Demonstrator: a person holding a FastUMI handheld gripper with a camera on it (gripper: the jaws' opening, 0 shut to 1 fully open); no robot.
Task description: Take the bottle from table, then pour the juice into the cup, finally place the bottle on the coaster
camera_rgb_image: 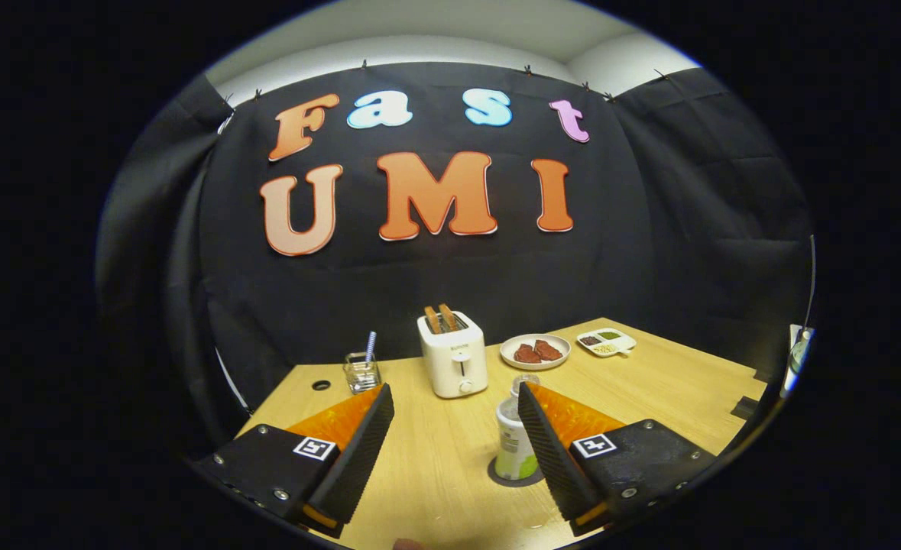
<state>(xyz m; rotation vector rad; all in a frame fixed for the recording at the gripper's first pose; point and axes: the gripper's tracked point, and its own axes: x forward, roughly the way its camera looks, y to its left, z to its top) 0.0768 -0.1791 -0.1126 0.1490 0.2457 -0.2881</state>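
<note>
White toaster (452, 354) stands upright near the back of my wooden table (435, 466), two browned slices (440, 318) sticking up from its slots, lever and knob on the front face. Right of it, apart, a round white plate (535, 351) with two dark reddish-brown pieces of food on it. Further right, near the plate, a small white divided dish (607, 342), compartments holding dark, green and pale bits, can't tell what they are. A small dark round hole (321, 385) in the tabletop sits left of the toaster, near the table's back left corner. Black cloth wall behind everything, pale wall above it
</note>
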